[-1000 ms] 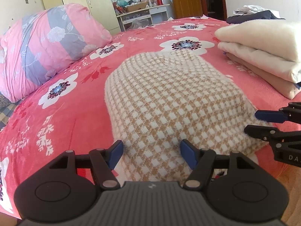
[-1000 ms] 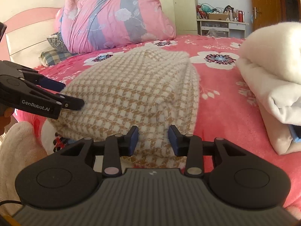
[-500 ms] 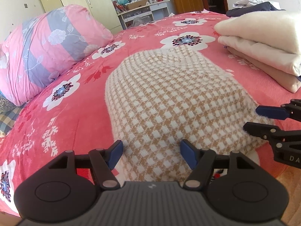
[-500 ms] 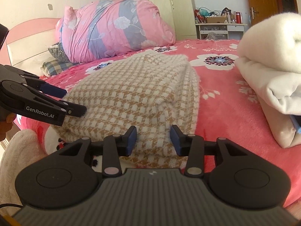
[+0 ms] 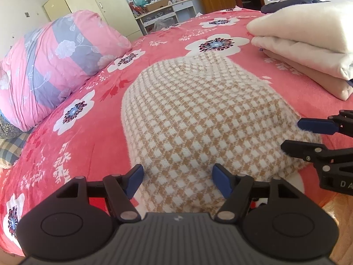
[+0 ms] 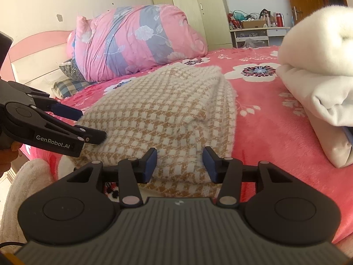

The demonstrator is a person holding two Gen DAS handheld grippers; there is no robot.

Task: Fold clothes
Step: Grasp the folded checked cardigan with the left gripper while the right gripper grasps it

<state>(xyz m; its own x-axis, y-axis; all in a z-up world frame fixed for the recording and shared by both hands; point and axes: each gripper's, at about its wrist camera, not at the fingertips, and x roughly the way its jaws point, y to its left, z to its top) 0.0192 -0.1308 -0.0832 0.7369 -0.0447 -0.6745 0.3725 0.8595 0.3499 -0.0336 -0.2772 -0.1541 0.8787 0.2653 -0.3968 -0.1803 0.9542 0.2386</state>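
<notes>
A beige-and-white houndstooth knit garment (image 5: 194, 119) (image 6: 167, 112) lies folded on the pink flowered bedspread (image 5: 88, 119), its near end at the bed's edge. My left gripper (image 5: 178, 175) is open, its blue pads either side of the garment's near edge, nothing pinched. My right gripper (image 6: 179, 157) is open too, straddling the garment's near right corner. In the left wrist view the right gripper (image 5: 296, 135) reaches in from the right at the garment's side. The left gripper (image 6: 92, 123) shows at the left in the right wrist view, its fingers apart.
A stack of folded cream clothes (image 5: 308, 44) (image 6: 320, 97) lies on the bed to the right. A large pink-and-grey quilt bundle (image 5: 50, 70) (image 6: 136, 42) sits at the head. A wardrobe, a cluttered desk (image 5: 167, 6) and a door stand behind. A white fluffy cloth (image 6: 24, 187) hangs below the bed edge.
Both cameras have tilted slightly, showing more of the room. The grippers stay open at the garment's near edge, and the garment has not moved.
</notes>
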